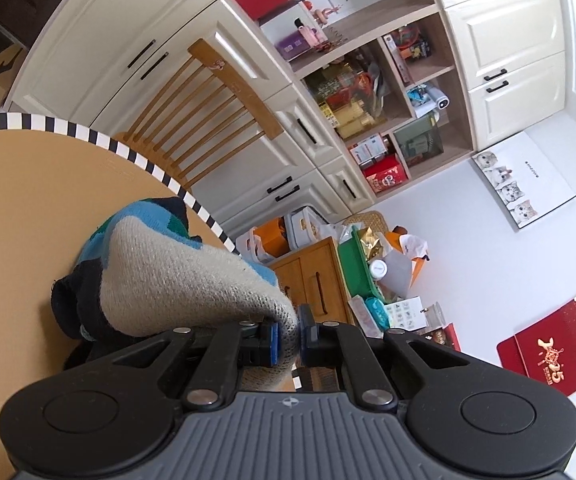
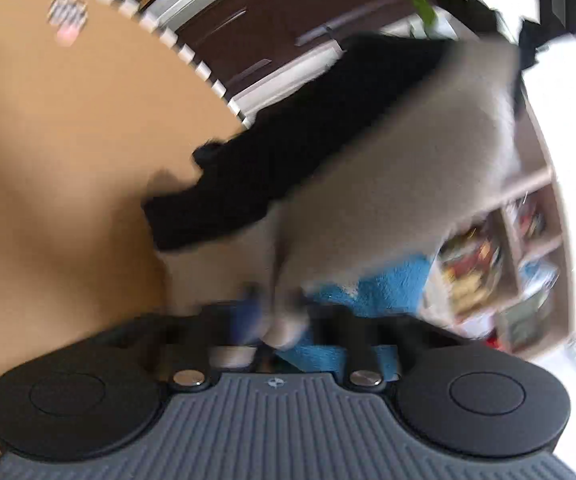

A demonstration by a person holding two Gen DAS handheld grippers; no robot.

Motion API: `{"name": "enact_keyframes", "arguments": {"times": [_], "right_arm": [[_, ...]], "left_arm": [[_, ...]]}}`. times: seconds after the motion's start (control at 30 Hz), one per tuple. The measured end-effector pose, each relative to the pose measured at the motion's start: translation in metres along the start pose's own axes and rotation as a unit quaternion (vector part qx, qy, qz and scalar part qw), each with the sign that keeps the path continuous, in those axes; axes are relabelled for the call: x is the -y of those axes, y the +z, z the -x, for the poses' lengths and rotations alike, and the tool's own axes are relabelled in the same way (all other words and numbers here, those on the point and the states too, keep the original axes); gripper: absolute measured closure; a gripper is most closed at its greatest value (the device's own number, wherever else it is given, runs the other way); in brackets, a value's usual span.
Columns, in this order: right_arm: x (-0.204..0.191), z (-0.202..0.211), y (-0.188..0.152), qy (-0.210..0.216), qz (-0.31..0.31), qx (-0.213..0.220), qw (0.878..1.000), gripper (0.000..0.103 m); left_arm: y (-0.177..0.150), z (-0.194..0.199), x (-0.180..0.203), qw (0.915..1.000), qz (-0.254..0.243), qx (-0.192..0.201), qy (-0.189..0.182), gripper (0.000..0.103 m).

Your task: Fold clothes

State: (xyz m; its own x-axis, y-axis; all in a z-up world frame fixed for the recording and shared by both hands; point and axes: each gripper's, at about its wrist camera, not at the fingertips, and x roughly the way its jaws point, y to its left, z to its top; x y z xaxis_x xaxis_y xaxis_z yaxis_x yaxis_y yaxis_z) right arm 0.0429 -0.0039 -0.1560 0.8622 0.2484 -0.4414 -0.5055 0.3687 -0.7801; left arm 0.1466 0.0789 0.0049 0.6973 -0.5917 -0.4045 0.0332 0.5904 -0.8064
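- Handling this knit sweater (image 1: 175, 280), we judge it soft, thick and floppy, light enough to lift by an edge but stretchy, so it sags wherever we do not support it.
- Our left gripper (image 1: 288, 334) has its blue pads closed tight on a beige fold of the knit, which bulges out between them.
- From that grip the garment slopes away and down to the round tan table (image 1: 27, 220), where its black and blue parts lie bunched near the striped rim.
- Our right gripper (image 2: 275, 320) shows only in a blurred view; its jaws look nearly closed with beige knit pinched between them, and a blue patch hangs just to the right.
- In the right wrist view the sweater (image 2: 388, 168) spreads beige and black up and away from the jaws, partly off the table (image 2: 67, 160).
- We judge hems, seams or ribbed edges the best places to hold; a pinch mid-panel only stretches the knit.
- Both grippers tilt somewhat downward, and each view is strongly rolled against the room.
- A wooden chair (image 1: 215, 112) stands at the table's far side.
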Motion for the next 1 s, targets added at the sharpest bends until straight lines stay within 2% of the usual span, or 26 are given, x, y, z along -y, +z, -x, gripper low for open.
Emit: {"name": "enact_keyframes", "arguments": {"times": [0.03,0.17,0.33,0.43,0.5,0.53,0.6,0.63,0.73,0.77,0.8,0.9,1.0], "right_arm": [[0.015,0.007,0.004,0.018,-0.033,0.002,0.999,0.093],[0.073,0.047,0.017,0.012,-0.059,0.046,0.997,0.093],[0.178,0.100,0.037,0.039,-0.162,0.098,0.981,0.094],[0.233,0.113,0.031,0.079,-0.238,0.107,0.962,0.094],[0.253,0.117,0.026,0.096,-0.260,0.112,0.954,0.095],[0.263,0.121,0.027,0.105,-0.266,0.116,0.951,0.096],[0.277,0.137,0.030,0.106,-0.264,0.127,0.950,0.100],[0.286,0.146,0.034,0.100,-0.264,0.136,0.950,0.103],[0.312,0.169,0.044,0.064,-0.266,0.163,0.948,0.103],[0.319,0.168,0.048,0.071,-0.268,0.152,0.949,0.103],[0.319,0.161,0.050,0.075,-0.266,0.142,0.951,0.103],[0.283,0.142,0.043,0.093,-0.192,0.089,0.973,0.103],[0.219,0.128,0.012,0.155,-0.152,0.040,0.975,0.103]], "left_arm": [[0.003,0.004,-0.002,0.9999,-0.009,0.007,0.007,0.095],[0.016,0.025,-0.011,0.9992,-0.015,0.027,0.024,0.094],[0.007,0.051,-0.014,0.9985,-0.042,0.008,0.034,0.088],[-0.010,0.069,-0.019,0.9985,-0.048,-0.006,0.024,0.072],[-0.026,0.079,-0.022,0.9980,-0.060,-0.010,0.016,0.058],[-0.035,0.083,-0.022,0.9975,-0.069,-0.010,0.014,0.055],[-0.055,0.093,-0.020,0.9950,-0.097,-0.001,0.023,0.038],[-0.065,0.099,-0.018,0.9930,-0.114,0.010,0.028,0.035],[-0.093,0.119,-0.015,0.9857,-0.155,0.051,0.041,0.025],[-0.101,0.122,-0.018,0.9856,-0.152,0.056,0.048,0.019],[-0.109,0.123,-0.021,0.9860,-0.147,0.057,0.055,0.018],[-0.134,0.113,-0.038,0.9853,-0.147,0.028,0.083,0.023],[-0.169,0.102,-0.051,0.9703,-0.199,-0.005,0.137,0.028]]}}
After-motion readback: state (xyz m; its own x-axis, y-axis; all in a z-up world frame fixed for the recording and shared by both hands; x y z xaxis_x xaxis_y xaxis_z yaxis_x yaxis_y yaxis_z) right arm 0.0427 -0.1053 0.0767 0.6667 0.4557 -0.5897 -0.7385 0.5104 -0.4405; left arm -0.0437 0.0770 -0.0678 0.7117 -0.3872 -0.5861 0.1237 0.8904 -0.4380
